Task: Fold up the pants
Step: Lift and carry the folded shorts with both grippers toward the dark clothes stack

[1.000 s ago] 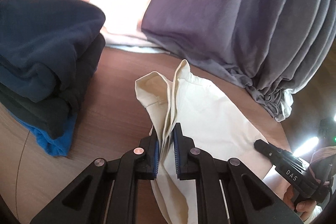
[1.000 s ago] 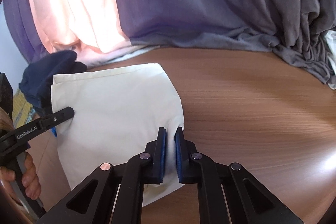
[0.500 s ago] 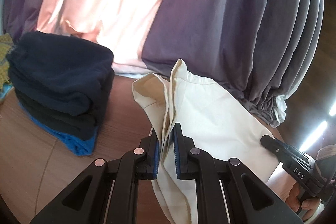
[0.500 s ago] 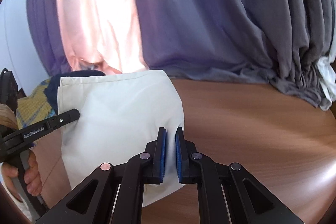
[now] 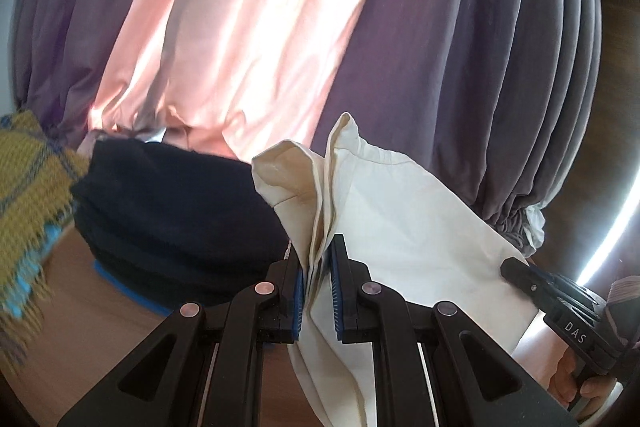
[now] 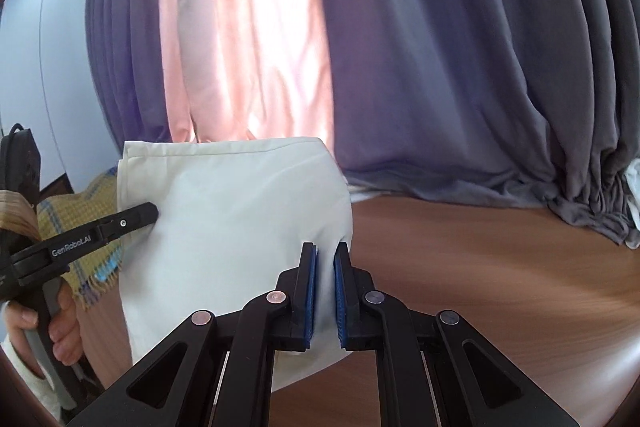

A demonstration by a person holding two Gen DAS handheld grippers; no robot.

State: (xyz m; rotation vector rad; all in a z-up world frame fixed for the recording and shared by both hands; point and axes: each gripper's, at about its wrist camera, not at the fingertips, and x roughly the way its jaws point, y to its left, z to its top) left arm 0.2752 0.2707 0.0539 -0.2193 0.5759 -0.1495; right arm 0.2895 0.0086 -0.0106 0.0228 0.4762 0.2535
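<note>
The folded cream pants [image 5: 404, 235] hang in the air between both grippers, above the wooden table [image 6: 500, 275]. My left gripper [image 5: 318, 259] is shut on the layered left edge of the pants. My right gripper [image 6: 325, 267] is shut on the right edge of the pants [image 6: 240, 227]. Each gripper shows in the other's view: the right one [image 5: 516, 269] at the far right of the left wrist view, the left one [image 6: 148, 215] at the left of the right wrist view, both clamped on the cloth.
A stack of folded dark clothes [image 5: 176, 219] with a blue piece at the bottom sits on the table at left. A yellow plaid blanket [image 5: 28, 195] lies further left. Purple and pink curtains [image 6: 360, 47] hang behind the table.
Both grippers have lifted the pants up off the table and tilted upward. The dark stack now sits lower and nearer in the left view, and the plaid blanket has come into view.
</note>
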